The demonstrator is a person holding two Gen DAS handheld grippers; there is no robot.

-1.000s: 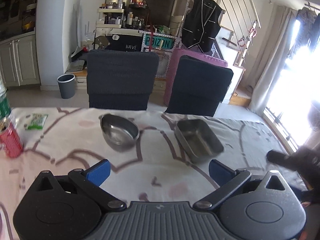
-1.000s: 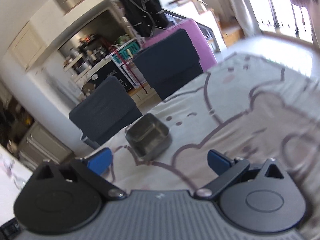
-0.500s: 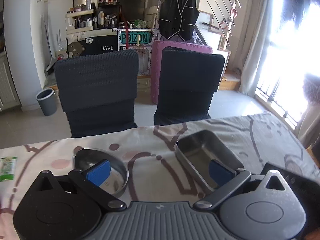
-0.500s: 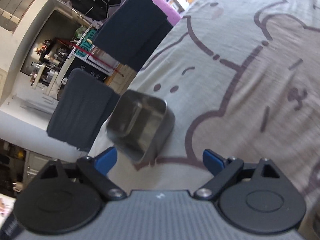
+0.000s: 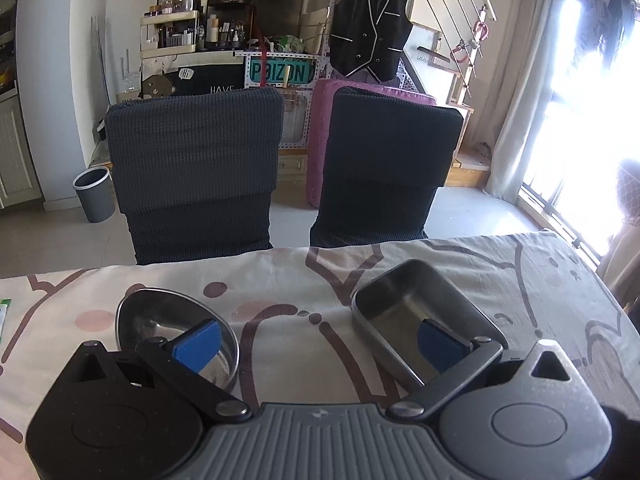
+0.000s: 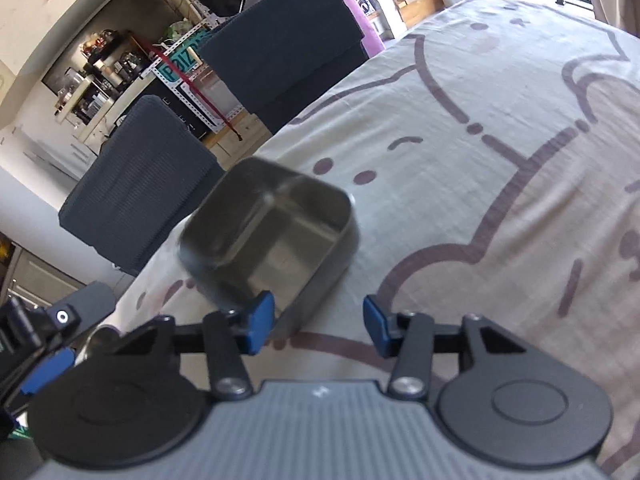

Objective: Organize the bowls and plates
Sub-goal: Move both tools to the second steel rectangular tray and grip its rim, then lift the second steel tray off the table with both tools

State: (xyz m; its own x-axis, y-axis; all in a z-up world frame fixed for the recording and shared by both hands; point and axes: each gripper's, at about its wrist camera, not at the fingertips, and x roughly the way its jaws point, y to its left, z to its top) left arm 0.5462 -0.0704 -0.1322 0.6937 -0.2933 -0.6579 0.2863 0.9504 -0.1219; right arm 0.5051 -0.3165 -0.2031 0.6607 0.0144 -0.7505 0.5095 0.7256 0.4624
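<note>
The approach to a first pick seems in hand: the right gripper, jaws apart and empty, straddles the near wall of the rectangular steel tray toward the bench's far edge, needing only to close, while the left gripper hovers wide open above the round bowl.

The tablecloth is cream, printed with brown outlines and pink dots. On it, a silver round bowl and a silver rectangular tray. Beyond the tablecloth, two dark grey ribbed chairs. Both grippers are black and grey with blue pads.
</note>
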